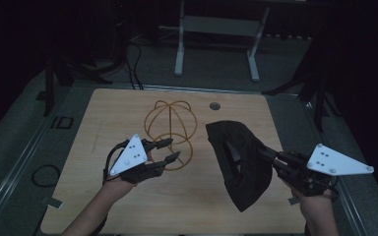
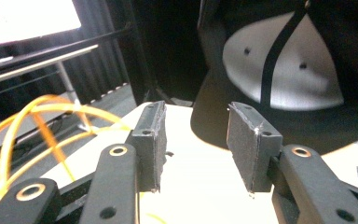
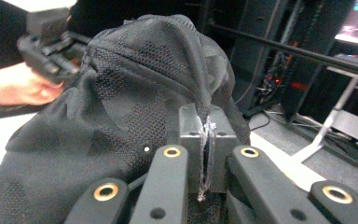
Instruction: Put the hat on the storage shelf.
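A black cap [image 1: 238, 162] hangs at the right of the wooden table [image 1: 128, 206], its opening turned toward the left. My right gripper [image 1: 262, 148] is shut on the cap's fabric; in the right gripper view the pads [image 3: 205, 135] pinch the mesh cloth [image 3: 135, 93]. A golden wire dome stand [image 1: 169, 118] sits at the table's centre. My left gripper [image 1: 173, 149] is open just in front of the stand, with nothing between its jaws [image 2: 196, 140]. In the left gripper view, the wire [image 2: 42, 105] is at the left and the cap's pale lining [image 2: 284, 74] is at the upper right.
A round grey grommet [image 1: 215, 105] is set in the table near its far edge. A white desk frame [image 1: 216, 24] stands on the floor beyond. A cable loop [image 1: 44, 174] lies on the floor at the left. Dark stands flank both table sides.
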